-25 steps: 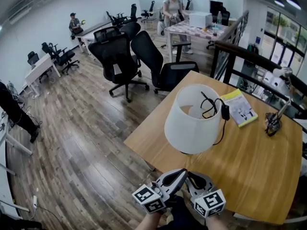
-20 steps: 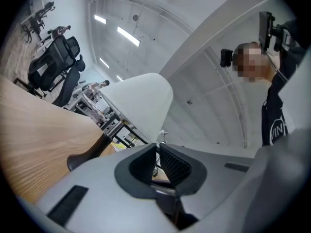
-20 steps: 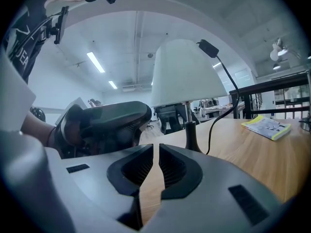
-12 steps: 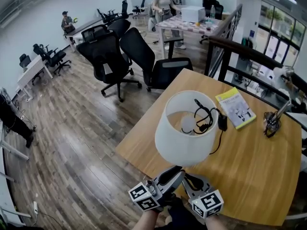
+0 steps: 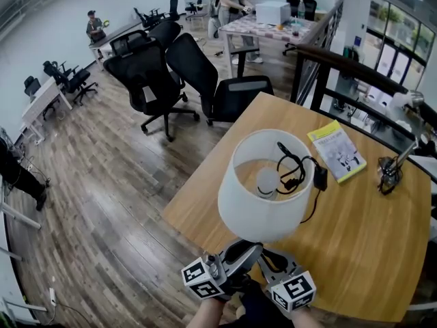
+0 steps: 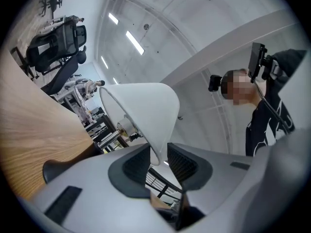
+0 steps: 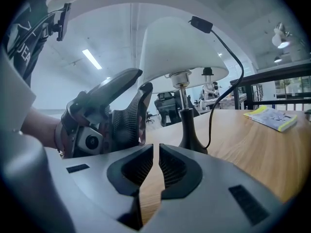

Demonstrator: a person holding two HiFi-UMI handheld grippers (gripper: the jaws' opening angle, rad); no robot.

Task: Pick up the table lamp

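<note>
Table lamp (image 5: 263,186) stood upright on the table (image 5: 355,231), close to the near edge. Its black cord (image 5: 311,197) was draped over the white shade (image 6: 146,110). The stem ran vertical and the dark base (image 7: 192,140) sat flat on the wood.

My left hand-held gripper (image 6: 158,157) was up at the shade's lower rim. Its jaws stood slightly apart astride that rim, with a gap showing on one side, so no firm pinch yet.

My right hand-held gripper (image 7: 150,164) was closed and empty. It sat low over the table with the base just ahead and slightly right. Left was nearer the lamp, but I judged a solid lift needed the stem. A yellow booklet (image 5: 336,151) lay well beyond.
</note>
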